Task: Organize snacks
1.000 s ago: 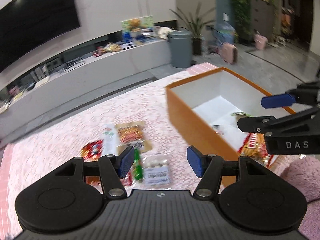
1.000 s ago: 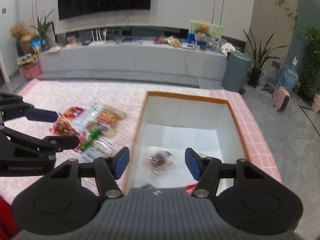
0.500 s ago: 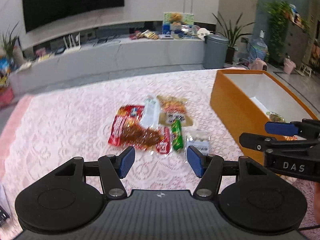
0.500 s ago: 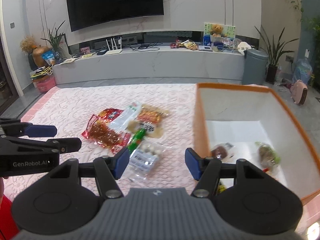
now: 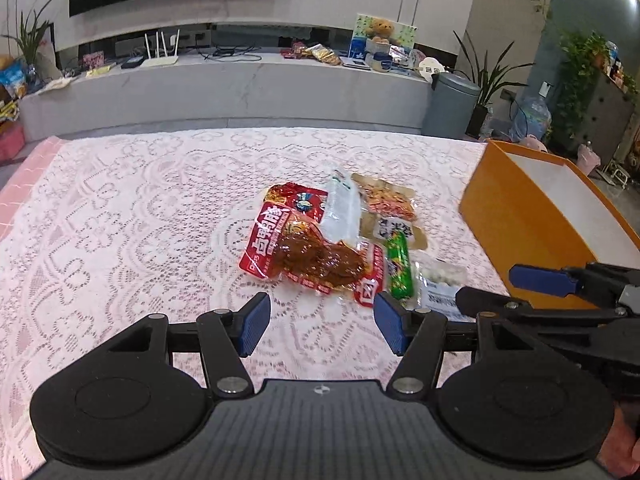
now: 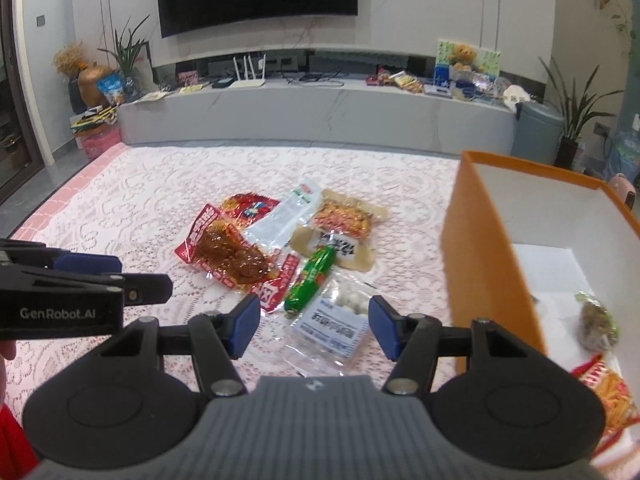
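I have both tools low over the bench (image 6: pixel 120 208), which wears a pink-and-white lace cloth, and the snack pile sits in the middle of each frame.

At left in the right wrist view, the left hand-held gripper (image 5: pixel 318 322) hangs with its blue pads wide apart and nothing between them. Just ahead of it lies the red, clear-windowed pouch of glazed brown meat (image 5: pixel 304 254), its long axis slanting from upper left to lower right. Behind it a clear, white-printed sachet (image 5: pixel 340 210) points away toward the top of the frame.

Next rightward is the slim green sausage stick (image 6: pixel 310 280), long axis running from lower left to upper right in the right wrist view, overlapping the tan pouch of orange strips (image 6: pixel 344 228).

The right hand-held gripper (image 6: pixel 314 326) stands about half open and empty, with the clear bag of small white balls bearing a blue label (image 6: pixel 336 320) showing in the gap beyond its pads. That bag runs from lower left to upper right.

At far right stands the orange cardboard box with white inside (image 6: pixel 476 264), already holding a few packets.

I judge the step in hand to be picking the next snack. To do it well, I would come down on the white-ball bag across its narrow width, pinch the film edge rather than the contents, and keep clear of the green stick touching it.
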`<state>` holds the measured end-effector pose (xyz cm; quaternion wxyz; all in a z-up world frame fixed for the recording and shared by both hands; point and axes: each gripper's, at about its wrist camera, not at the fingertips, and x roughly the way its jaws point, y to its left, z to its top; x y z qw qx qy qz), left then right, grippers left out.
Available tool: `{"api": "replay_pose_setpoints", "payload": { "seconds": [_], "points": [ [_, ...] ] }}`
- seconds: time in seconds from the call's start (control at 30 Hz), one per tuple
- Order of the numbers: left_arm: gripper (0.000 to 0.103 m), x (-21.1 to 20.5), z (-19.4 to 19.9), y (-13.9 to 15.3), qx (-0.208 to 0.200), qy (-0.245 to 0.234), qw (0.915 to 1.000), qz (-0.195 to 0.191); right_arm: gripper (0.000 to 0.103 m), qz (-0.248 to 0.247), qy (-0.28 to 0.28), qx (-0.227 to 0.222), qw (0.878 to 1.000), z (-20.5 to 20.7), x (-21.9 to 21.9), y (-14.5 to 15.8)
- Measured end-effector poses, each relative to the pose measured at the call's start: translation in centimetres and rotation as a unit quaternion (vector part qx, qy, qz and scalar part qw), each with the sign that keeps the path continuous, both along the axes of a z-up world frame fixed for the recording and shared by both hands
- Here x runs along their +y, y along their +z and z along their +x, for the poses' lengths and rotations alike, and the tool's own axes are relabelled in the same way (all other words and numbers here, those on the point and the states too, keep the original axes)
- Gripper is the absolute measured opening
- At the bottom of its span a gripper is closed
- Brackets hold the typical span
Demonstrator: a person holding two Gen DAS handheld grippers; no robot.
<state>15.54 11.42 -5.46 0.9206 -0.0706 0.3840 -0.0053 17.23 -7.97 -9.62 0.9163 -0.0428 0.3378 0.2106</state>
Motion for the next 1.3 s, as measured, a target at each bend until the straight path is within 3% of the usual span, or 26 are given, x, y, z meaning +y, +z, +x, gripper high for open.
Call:
{"api": "replay_pose_setpoints", "payload": {
  "seconds": [0.13,0.37,0.5,0.8,0.93,1.0,1.13,1.17,1.3],
  "points": [
    [0.07,0.6,2.0,-0.8,0.003,-0.01,0.9999,0.009,0.059,-0.001,0.004,0.009,1.0,1.5,0.9,-0.7],
    [0.079,1.5,5.7,-2.5,-0.003,-0.081,0.9959,0.041,0.054,-0.004,0.009,0.031,0.999,4.8,2.5,-2.2],
    [0.082,2.6,7.7,-3.7,0.001,-0.086,0.9952,0.046,0.053,-0.003,0.011,0.042,0.999,6.2,3.4,-3.0],
    [0.082,4.8,10.4,-5.5,0.02,-0.081,0.9961,-0.032,0.047,0.008,0.011,0.077,0.997,8.7,4.3,-4.7],
    [0.066,5.1,10.1,-5.3,0.024,-0.069,0.9961,-0.048,0.037,0.003,0.018,0.068,0.997,8.9,4.6,-4.9],
    [0.059,5.0,9.4,-4.8,0.031,-0.061,0.9963,-0.051,0.017,-0.007,0.018,0.063,0.998,8.9,4.8,-4.8],
    [0.051,5.1,7.1,-3.4,0.033,-0.038,0.9966,-0.066,0.004,0.001,0.02,0.068,0.997,8.9,4.3,-4.5],
    [0.044,5.0,6.5,-3.0,0.037,-0.033,0.9966,-0.065,0.0,-0.001,0.022,0.067,0.998,8.7,4.3,-4.4],
    [0.036,4.8,4.4,-2.6,0.07,-0.018,0.9941,-0.08,0.0,0.01,0.039,0.085,0.996,8.0,4.1,-4.2]
  ]
}}
